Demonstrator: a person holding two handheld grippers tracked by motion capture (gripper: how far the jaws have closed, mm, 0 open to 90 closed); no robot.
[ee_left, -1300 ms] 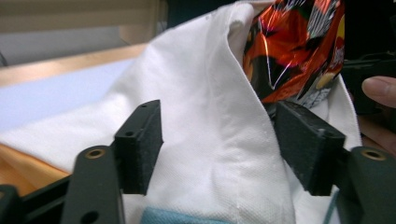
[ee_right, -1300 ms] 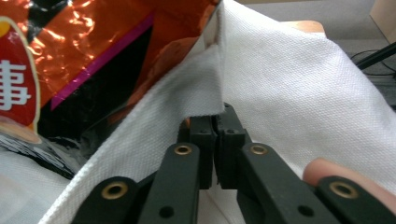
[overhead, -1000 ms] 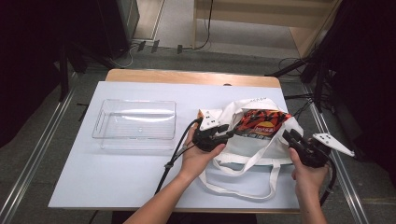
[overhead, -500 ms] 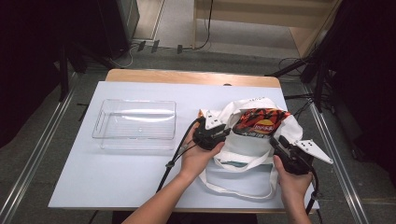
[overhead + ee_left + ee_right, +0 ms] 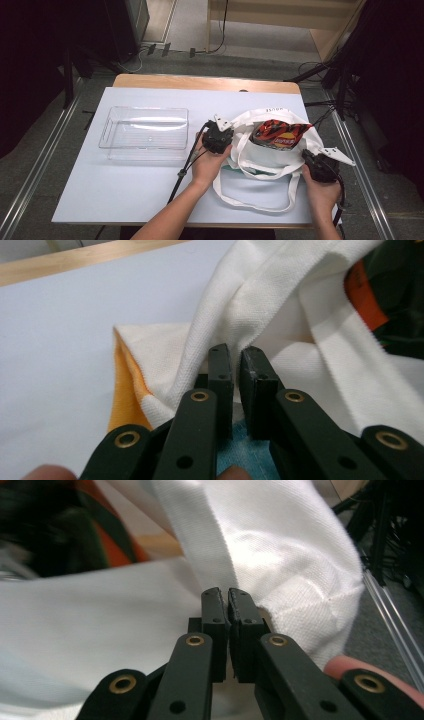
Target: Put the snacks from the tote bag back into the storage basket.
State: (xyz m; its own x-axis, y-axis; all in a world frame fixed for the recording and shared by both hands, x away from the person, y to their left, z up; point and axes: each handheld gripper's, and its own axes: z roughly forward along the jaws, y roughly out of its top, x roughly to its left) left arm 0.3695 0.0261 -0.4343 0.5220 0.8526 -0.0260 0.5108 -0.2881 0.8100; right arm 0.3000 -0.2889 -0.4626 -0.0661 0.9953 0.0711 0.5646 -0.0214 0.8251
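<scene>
A white tote bag (image 5: 270, 165) lies on the right half of the table, and a red and black snack bag (image 5: 277, 134) sticks out of its mouth. My left gripper (image 5: 230, 136) is at the bag's left rim. In the left gripper view its jaws (image 5: 236, 360) are closed on a fold of the white fabric (image 5: 280, 300), beside an orange lining (image 5: 125, 390). My right gripper (image 5: 309, 154) is at the bag's right rim. Its jaws (image 5: 224, 597) are pinched shut on the white hem (image 5: 280, 545).
A clear plastic tray (image 5: 145, 134) stands to the left of the bag on the pale blue table cover (image 5: 125, 200). The bag's handles (image 5: 250, 202) loop toward the front edge. The table's right edge is close to my right hand, with floor and metal rails beyond.
My right gripper has moved left from beside the bag onto its right rim and closed there. The left gripper has stayed at the left rim.
</scene>
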